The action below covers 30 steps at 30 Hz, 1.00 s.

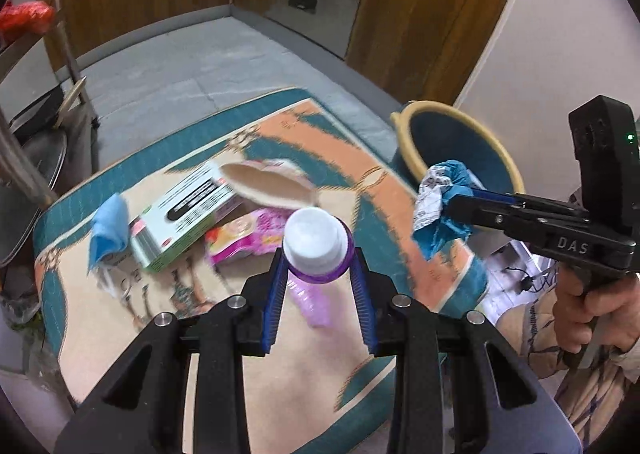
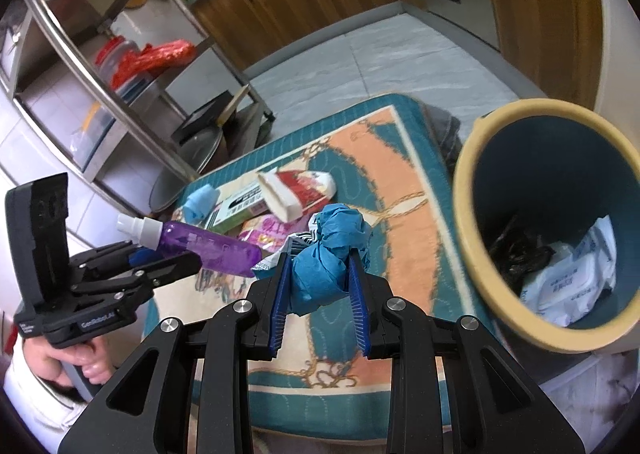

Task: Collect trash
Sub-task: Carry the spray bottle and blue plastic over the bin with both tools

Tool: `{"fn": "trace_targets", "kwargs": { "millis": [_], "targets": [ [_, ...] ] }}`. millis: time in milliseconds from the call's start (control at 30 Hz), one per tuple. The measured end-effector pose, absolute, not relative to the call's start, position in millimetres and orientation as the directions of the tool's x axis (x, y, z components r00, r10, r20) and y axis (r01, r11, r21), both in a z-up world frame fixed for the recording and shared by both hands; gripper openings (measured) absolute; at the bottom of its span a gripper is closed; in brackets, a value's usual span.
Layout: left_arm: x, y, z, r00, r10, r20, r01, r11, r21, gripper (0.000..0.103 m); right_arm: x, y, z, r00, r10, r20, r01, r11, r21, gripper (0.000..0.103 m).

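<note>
1. The left claw (image 1: 318, 254) grips a purple bottle (image 2: 208, 246) by its neck, above the rug (image 1: 132, 318).
2. The right claw (image 2: 320, 274) clamps a crumpled blue wad (image 2: 332, 254), beside the bin (image 2: 472, 254) at the rug's corner.
3. A box (image 1: 180, 218) and pink wrapper (image 1: 248, 238) lie mid-rug.

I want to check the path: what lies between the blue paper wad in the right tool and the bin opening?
Nothing: in the right wrist view only bare rug shows between the blue paper wad and the bin.
</note>
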<state>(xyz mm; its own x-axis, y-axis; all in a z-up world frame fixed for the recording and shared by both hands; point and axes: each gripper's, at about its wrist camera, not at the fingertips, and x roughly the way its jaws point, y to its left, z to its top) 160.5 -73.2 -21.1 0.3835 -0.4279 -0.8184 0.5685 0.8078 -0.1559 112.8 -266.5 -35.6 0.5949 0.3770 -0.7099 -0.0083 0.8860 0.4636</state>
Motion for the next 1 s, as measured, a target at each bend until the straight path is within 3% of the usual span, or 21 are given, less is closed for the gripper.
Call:
{"fn": "trace_targets", "kwargs": {
  "millis": [533, 1000],
  "targets": [
    [160.5, -159.0, -4.3, 0.352, -0.550, -0.757, 0.645, 0.729, -0.230, 0.031, 84.7, -345.5, -20.4, 0.683, 0.192, -0.705, 0.125, 0.920, 0.372, 0.030],
    [150.8, -234.4, -19.5, 0.330, -0.569, -0.754, 0.695, 0.687, -0.214, 0.031, 67.9, -386.6, -33.9, 0.667, 0.077, -0.741, 0.236, 0.922, 0.308, 0.030]
  ]
}}
